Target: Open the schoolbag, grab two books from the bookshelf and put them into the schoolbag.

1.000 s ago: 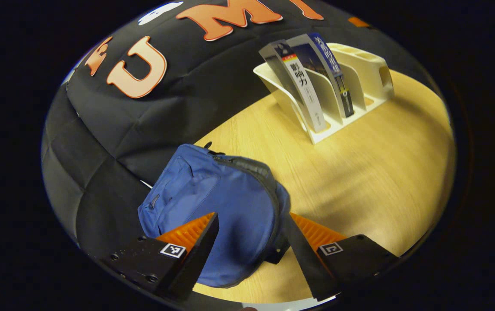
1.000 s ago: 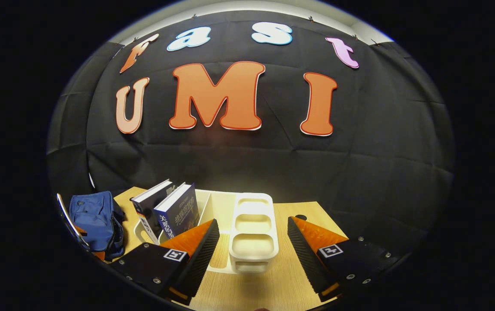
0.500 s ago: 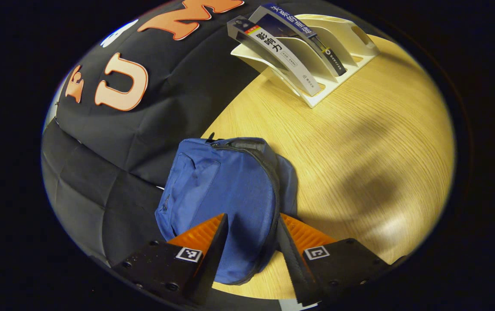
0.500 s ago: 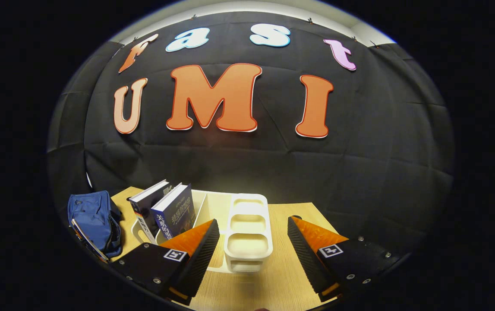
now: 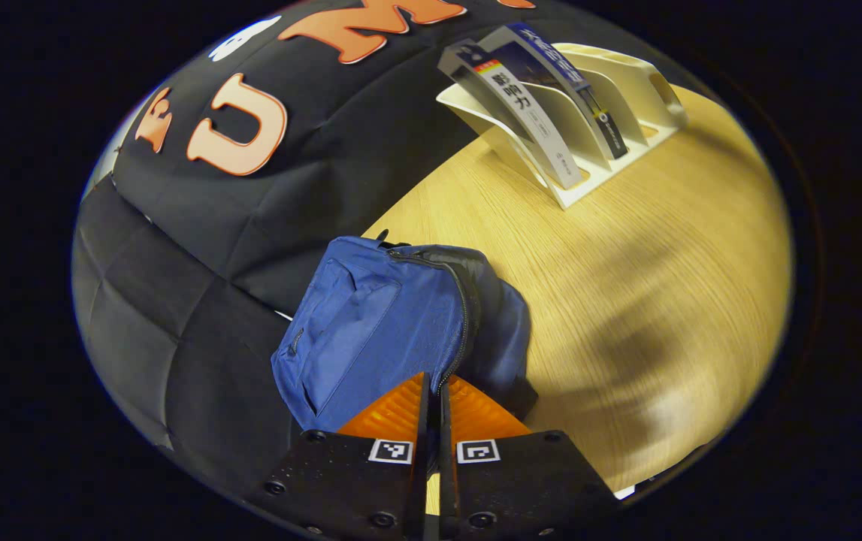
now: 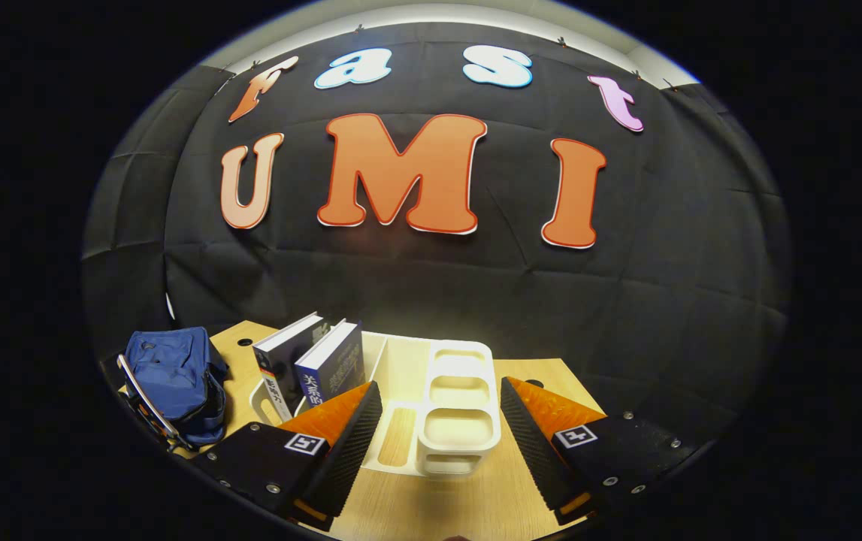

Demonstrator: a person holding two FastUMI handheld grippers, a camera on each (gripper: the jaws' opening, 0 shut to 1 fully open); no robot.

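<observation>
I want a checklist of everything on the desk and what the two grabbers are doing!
Surface: wooden table, mostly bare.
Job's things: blue schoolbag near the cloth wall, zipper mostly closed; two books leaning in the white bookshelf.
Clutter: nothing seen.
Grippers: left gripper closed at the schoolbag's zipper line; whether it pinches the pull, cannot tell. Right gripper open, facing the bookshelf, holding nothing.
Cables: nothing seen.
Surroundings: black cloth wall behind the table.
</observation>
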